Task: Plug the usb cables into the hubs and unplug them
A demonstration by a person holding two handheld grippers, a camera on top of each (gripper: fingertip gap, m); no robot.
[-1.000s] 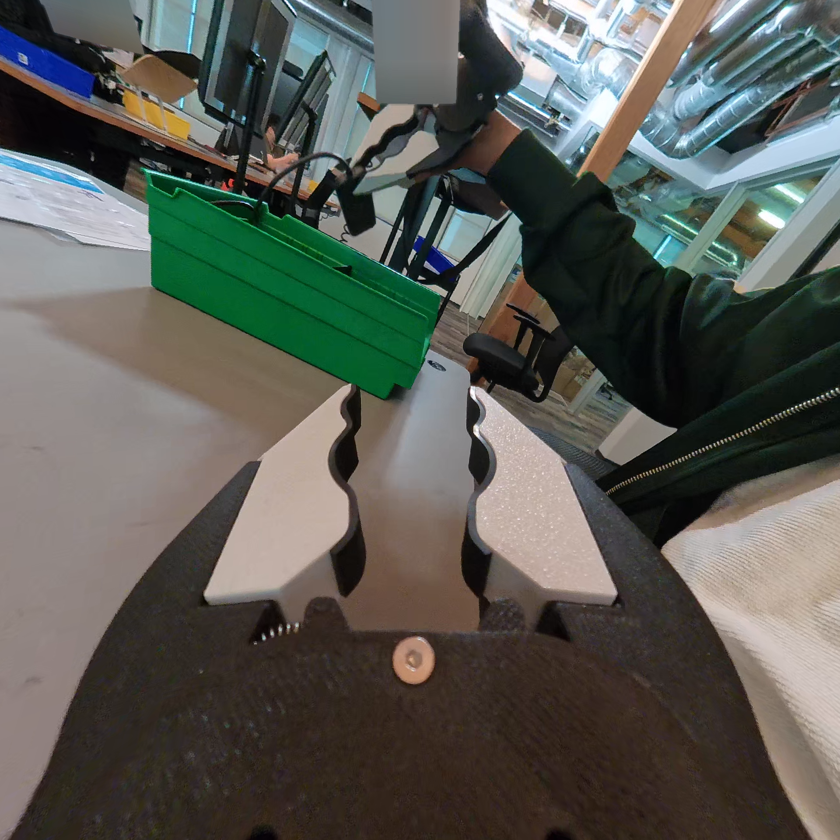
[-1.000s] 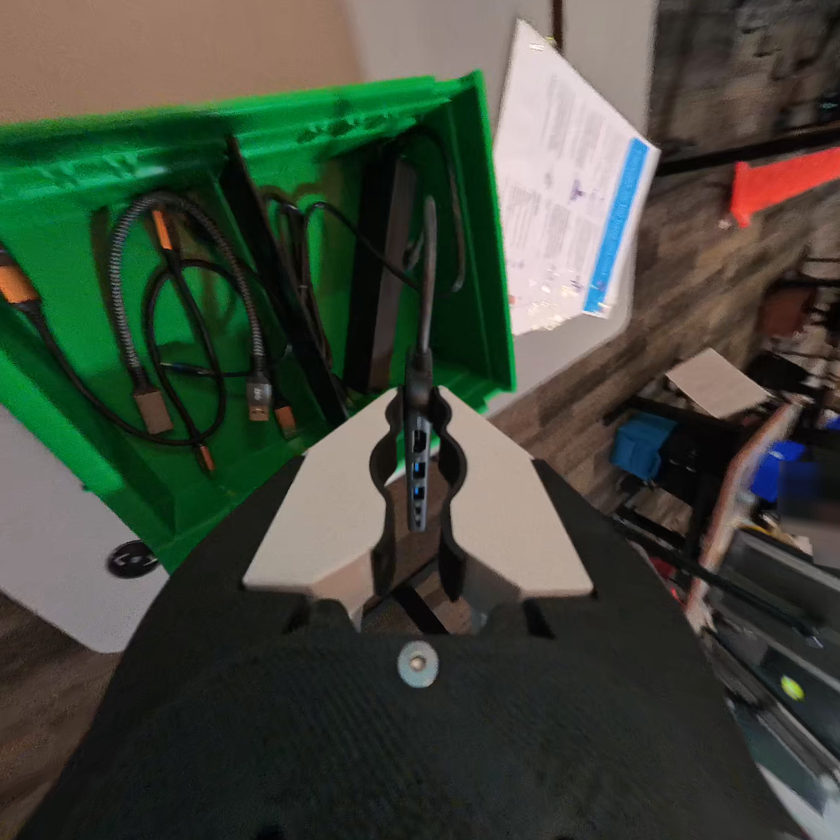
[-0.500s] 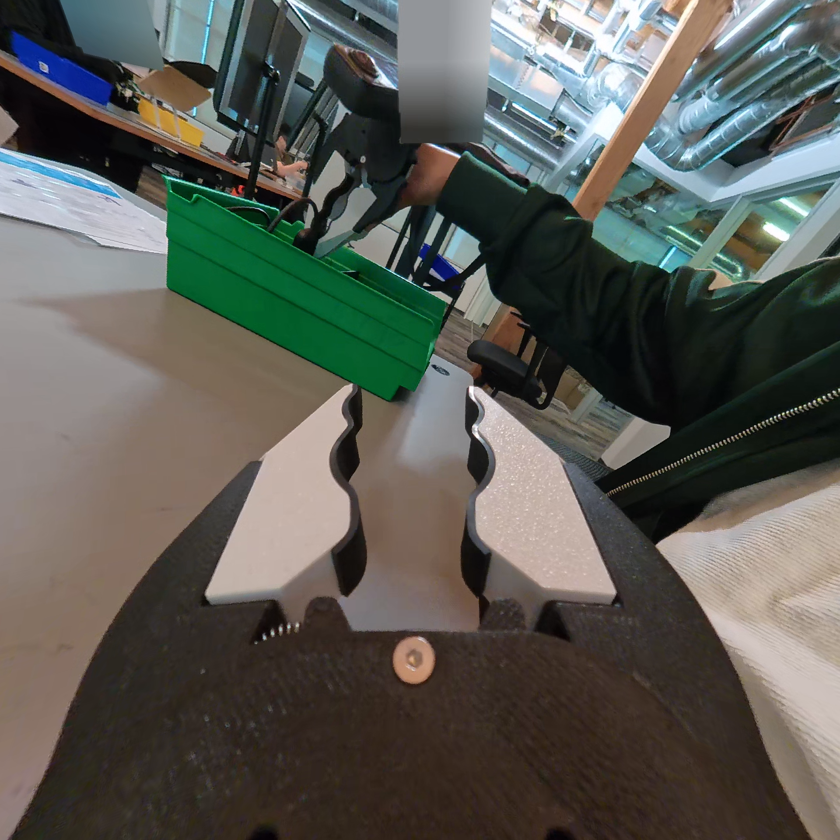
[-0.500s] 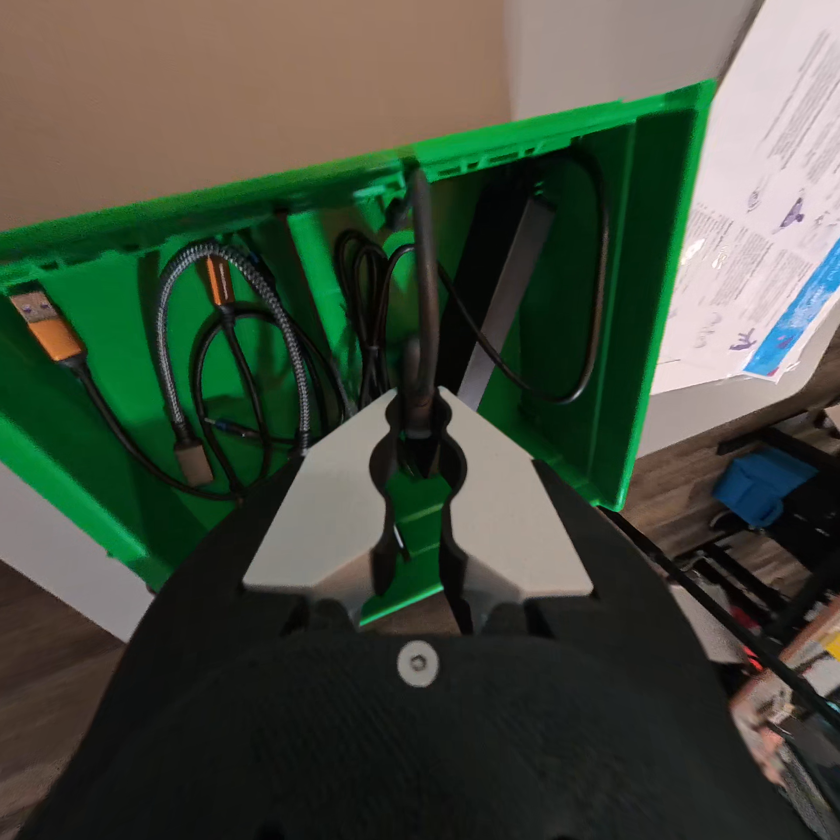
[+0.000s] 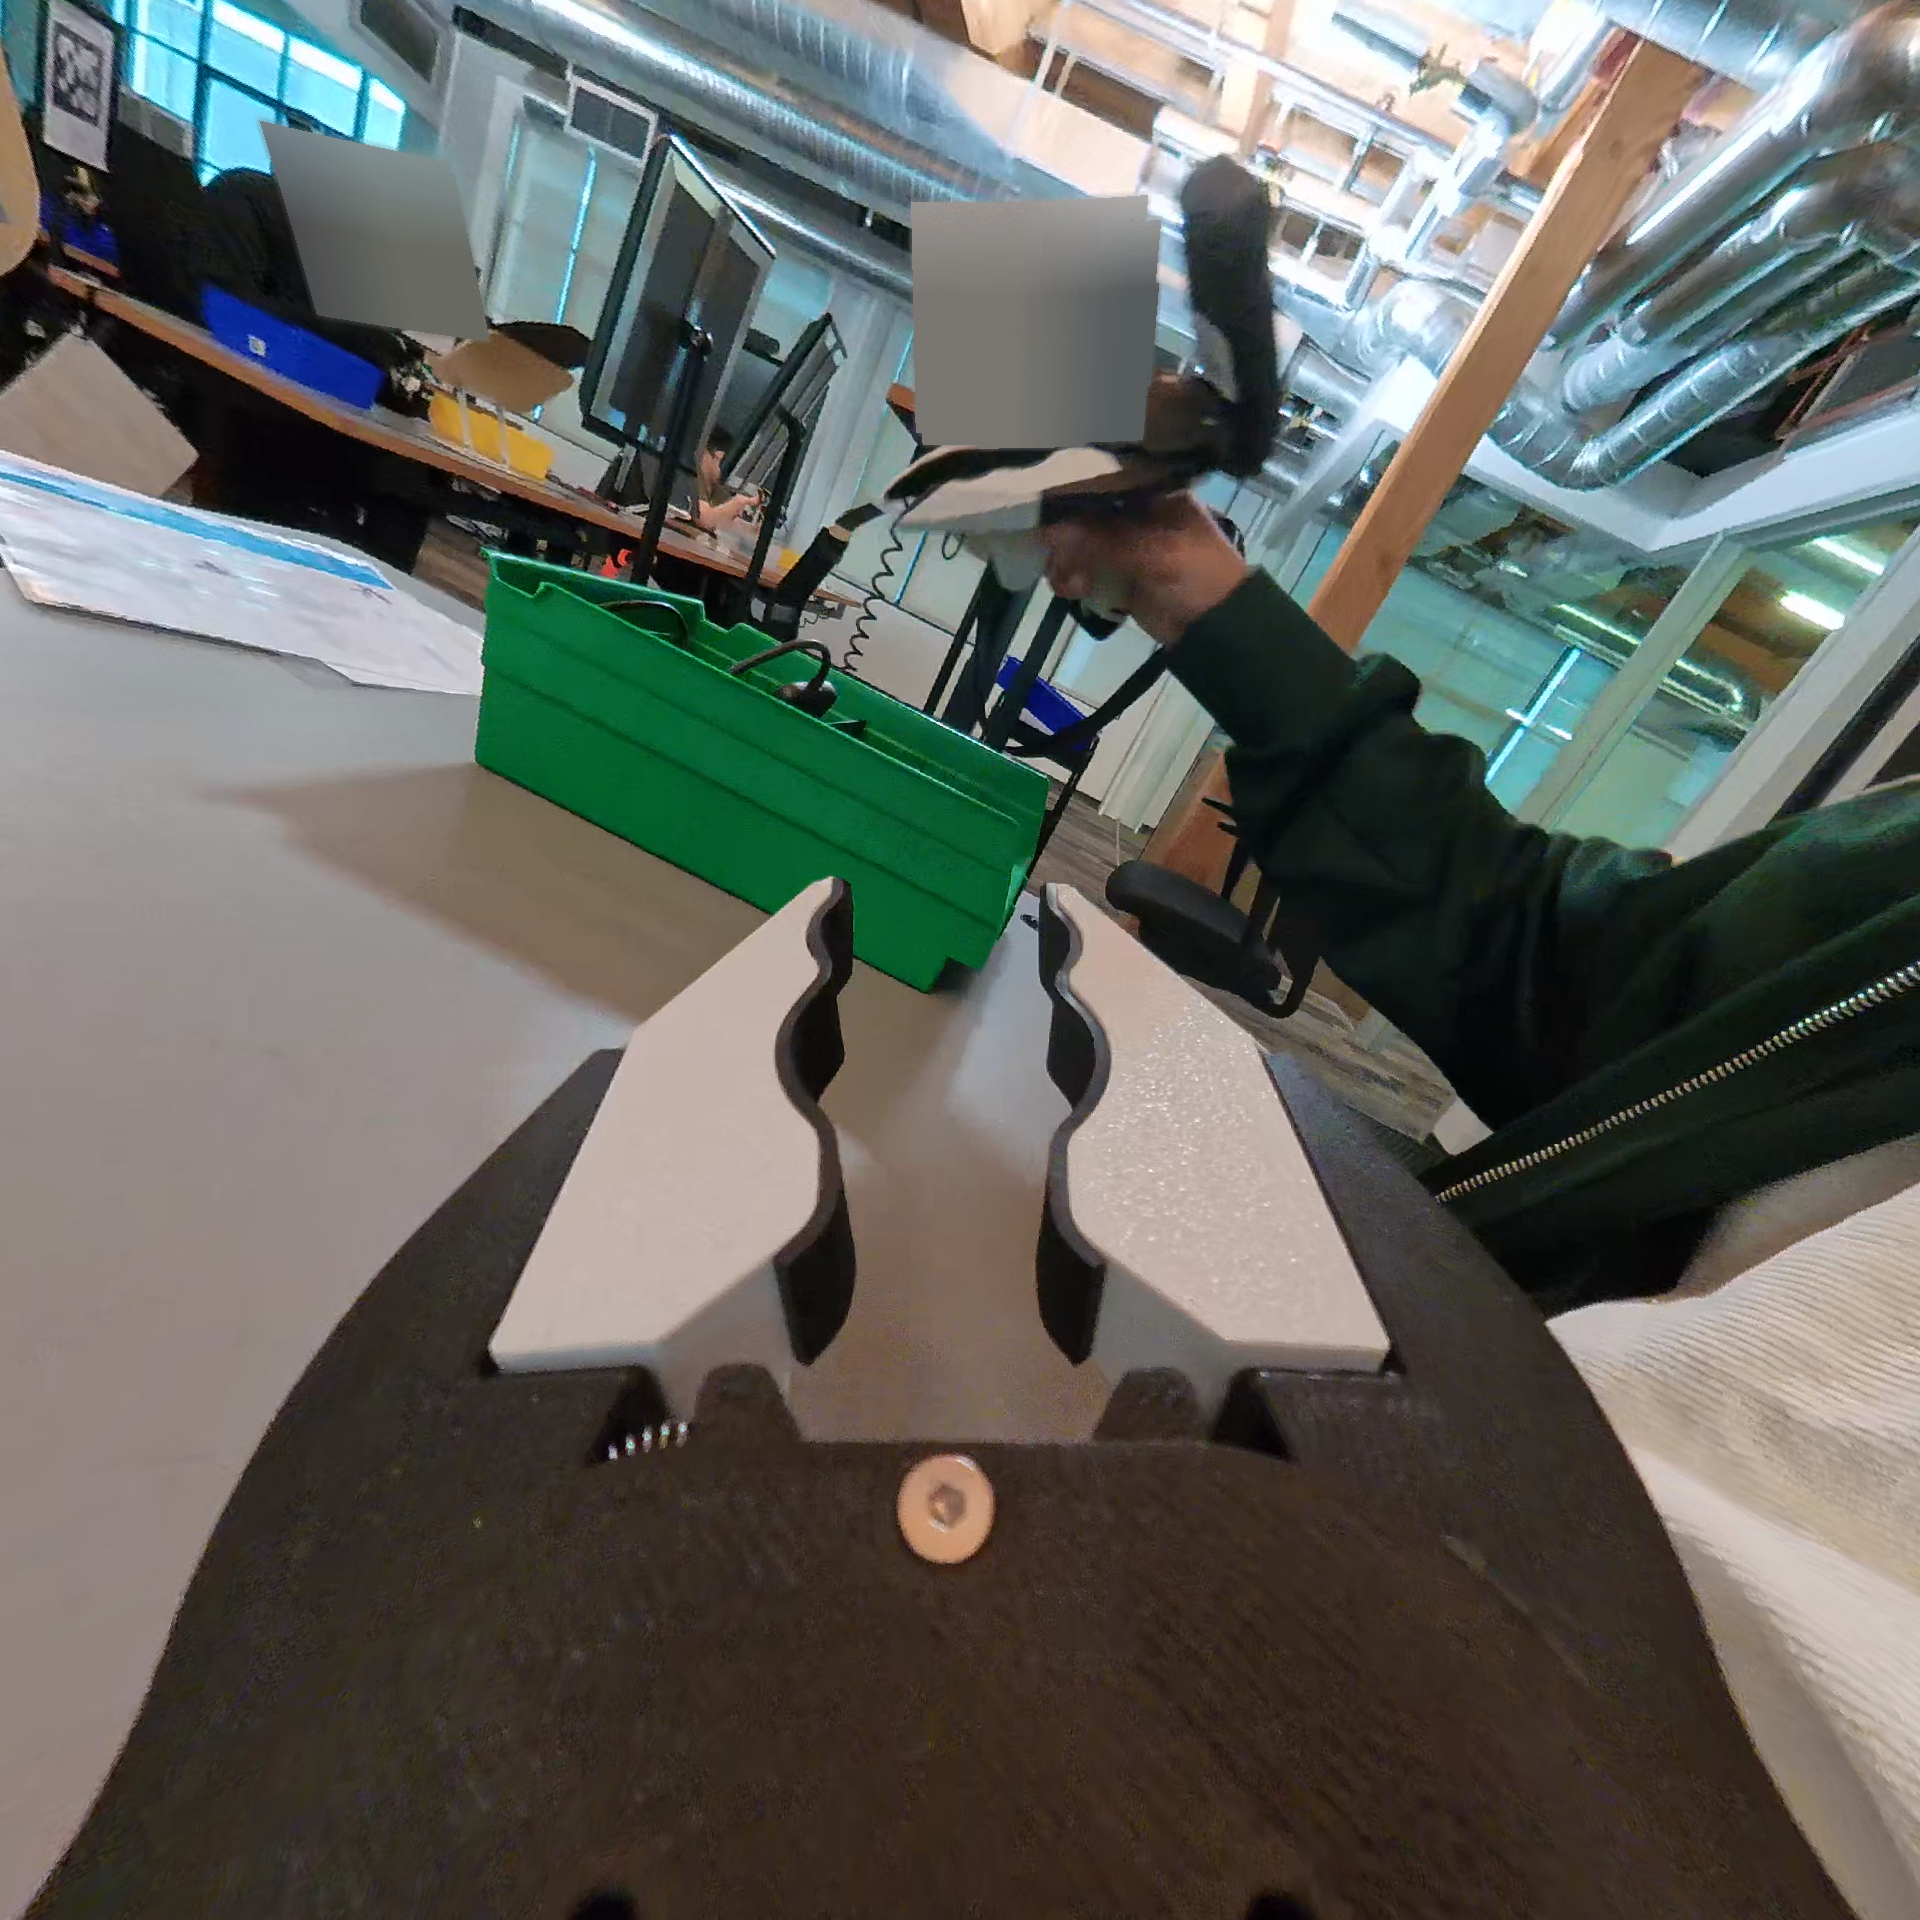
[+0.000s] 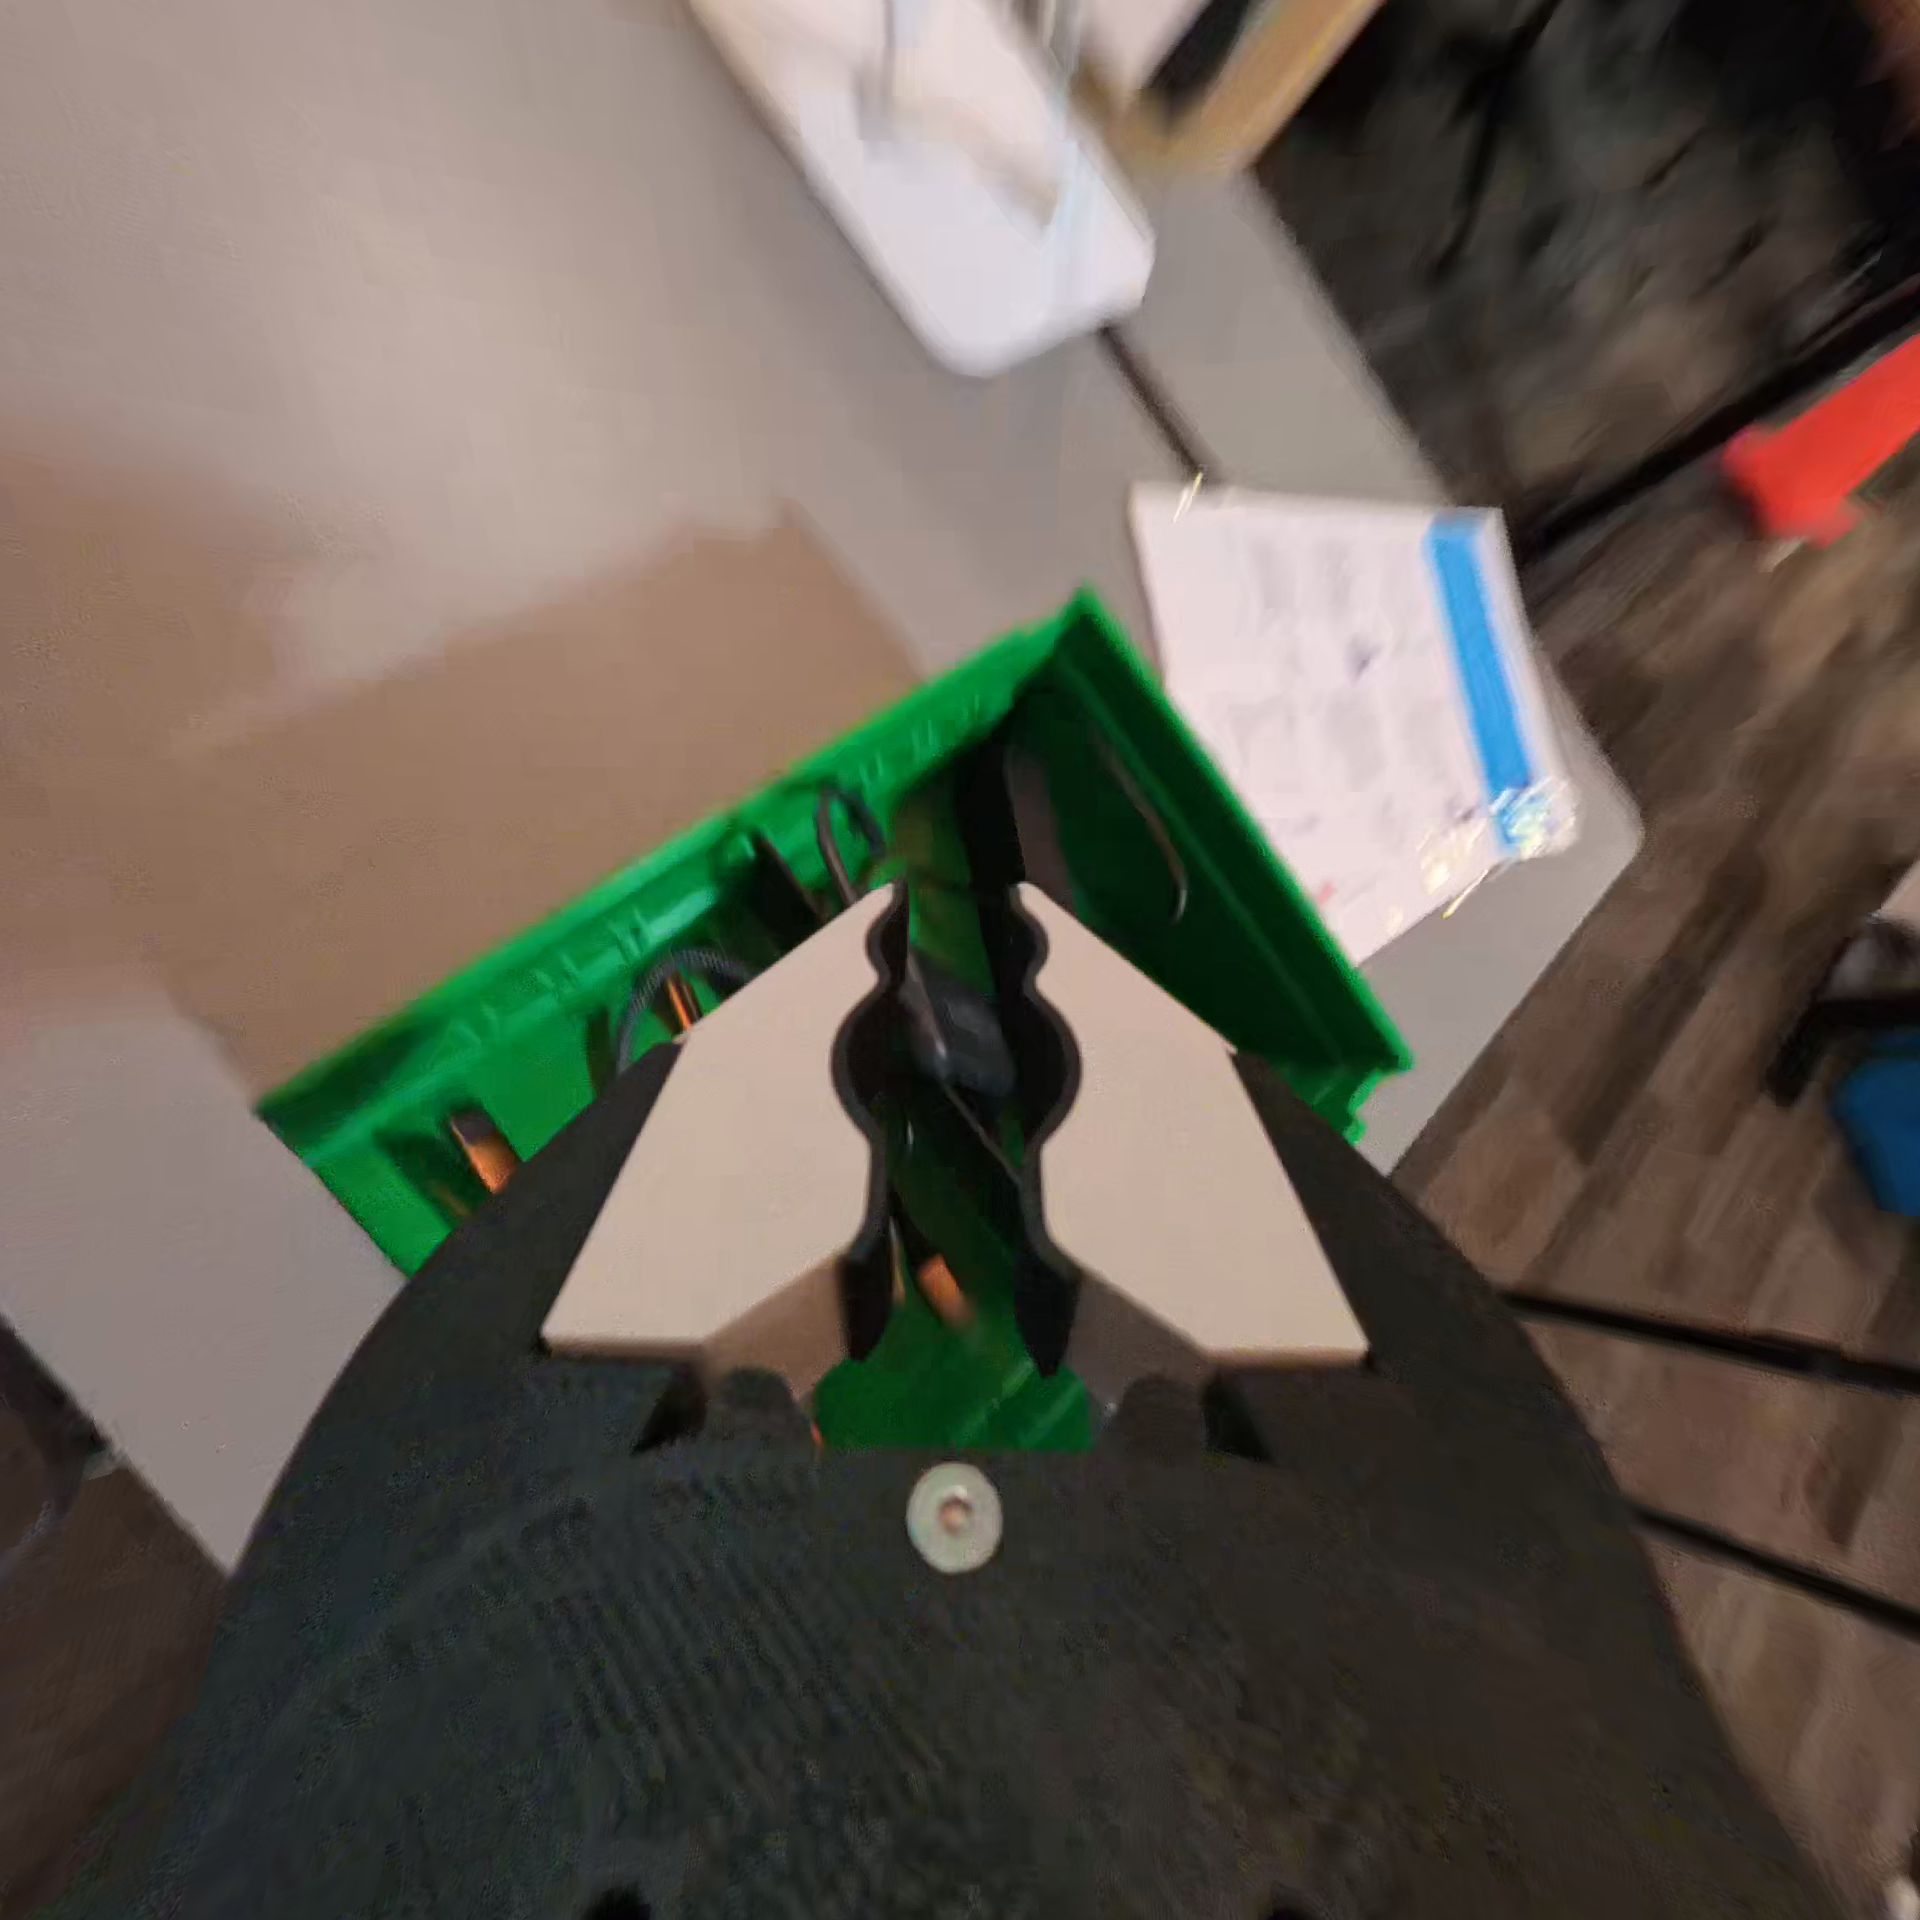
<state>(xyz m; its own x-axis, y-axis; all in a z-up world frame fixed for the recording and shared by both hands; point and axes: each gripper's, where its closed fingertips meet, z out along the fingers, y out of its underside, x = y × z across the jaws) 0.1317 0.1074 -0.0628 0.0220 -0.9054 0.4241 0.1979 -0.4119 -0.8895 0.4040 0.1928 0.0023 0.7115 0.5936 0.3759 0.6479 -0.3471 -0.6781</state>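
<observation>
My left gripper (image 5: 945,914) is open and empty, low over the grey table (image 5: 260,987), and points at the green bin (image 5: 727,769). A black cable end (image 5: 805,691) sticks up out of the bin. My right gripper (image 5: 904,497) is raised above the bin in a person's hand. In the blurred right wrist view its fingers stand apart (image 6: 958,904), with nothing pressed between them. Through the gap I see the bin (image 6: 1247,935) below and the dark cable end (image 6: 961,1039) lying in it. Orange-tipped cables (image 6: 681,997) lie in another compartment.
A printed sheet (image 5: 208,592) lies on the table beyond the bin; it also shows in the right wrist view (image 6: 1340,707). The table edge runs just right of the bin, with an office chair (image 5: 1195,925) and floor beyond. A dark green sleeve (image 5: 1403,831) reaches over from the right.
My right gripper lowered the hub into the bin, let it go and rose clear. My left gripper's fingers closed a little on nothing.
</observation>
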